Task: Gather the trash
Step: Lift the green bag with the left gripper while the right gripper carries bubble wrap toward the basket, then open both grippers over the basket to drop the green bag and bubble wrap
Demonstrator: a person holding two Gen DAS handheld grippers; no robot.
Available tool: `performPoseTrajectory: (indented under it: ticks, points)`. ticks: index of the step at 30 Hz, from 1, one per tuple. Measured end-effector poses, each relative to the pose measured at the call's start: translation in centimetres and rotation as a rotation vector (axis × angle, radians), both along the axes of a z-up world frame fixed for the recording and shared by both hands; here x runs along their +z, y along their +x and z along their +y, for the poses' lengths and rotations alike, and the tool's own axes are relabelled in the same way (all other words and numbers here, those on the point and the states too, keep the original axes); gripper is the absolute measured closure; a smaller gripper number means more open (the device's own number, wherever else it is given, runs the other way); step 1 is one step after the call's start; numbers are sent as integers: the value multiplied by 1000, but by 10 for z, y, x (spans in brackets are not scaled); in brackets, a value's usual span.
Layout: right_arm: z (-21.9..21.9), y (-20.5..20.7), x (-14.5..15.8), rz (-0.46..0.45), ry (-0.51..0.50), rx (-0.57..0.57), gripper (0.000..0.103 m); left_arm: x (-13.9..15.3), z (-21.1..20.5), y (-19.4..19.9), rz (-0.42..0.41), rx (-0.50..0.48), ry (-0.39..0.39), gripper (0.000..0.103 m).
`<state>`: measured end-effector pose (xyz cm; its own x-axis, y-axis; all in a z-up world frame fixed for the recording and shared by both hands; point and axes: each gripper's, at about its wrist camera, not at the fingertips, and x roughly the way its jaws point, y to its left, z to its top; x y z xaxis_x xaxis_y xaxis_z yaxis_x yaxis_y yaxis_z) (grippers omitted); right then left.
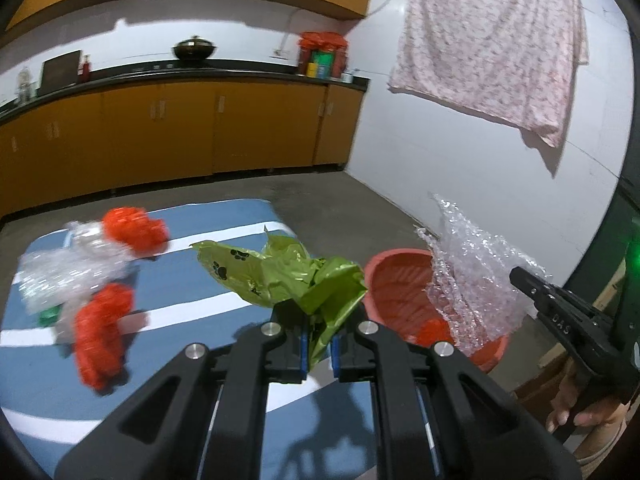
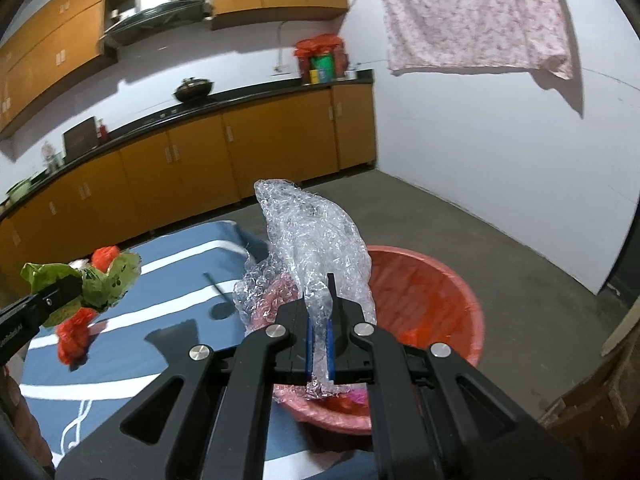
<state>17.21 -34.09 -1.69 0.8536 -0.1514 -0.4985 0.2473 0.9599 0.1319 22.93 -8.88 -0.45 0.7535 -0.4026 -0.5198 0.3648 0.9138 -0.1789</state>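
1. I am pinching a crumpled green plastic bag with black paw prints (image 1: 280,276) in my left gripper (image 1: 319,350); its jaws are standing narrow, blue pads pressing on the bag's bunched tail.
2. I am clamping a sheet of clear bubble wrap (image 2: 316,248) in my right gripper (image 2: 319,344), jaws nearly together on the film, which is rising upright above the fingers.
3. I am holding the bubble wrap over the near rim of the round red plastic basin (image 2: 436,292), which is sitting on the grey concrete floor (image 2: 500,248) just beside the blue cloth with white stripes (image 2: 168,300).
4. In the left view, the green bag is hanging above the blue cloth, just left of the basin.
5. More trash is lying on the cloth to the left: two orange-red crumpled plastic pieces (image 1: 136,230) and a clear crinkled plastic wad (image 1: 68,276), touching one another.
6. Something orange-red is already lying inside the basin.
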Motion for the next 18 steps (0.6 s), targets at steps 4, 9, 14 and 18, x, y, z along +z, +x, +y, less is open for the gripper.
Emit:
performPoseTrajectory:
  ticks: [4, 9, 14, 18]
  points:
    - [-17, 2, -4, 1, 8, -42, 98, -3, -30, 9, -4, -64, 0, 94]
    - [-31, 5, -7, 0, 12, -80, 98, -11, -59, 19, 6, -129, -8, 94]
    - [-43, 8, -11, -4, 23, -109, 98, -19, -94, 28, 26, -192, -11, 94]
    - [-53, 13, -13, -8, 38, -119, 98, -26, -118, 31, 28, -239, -5, 94]
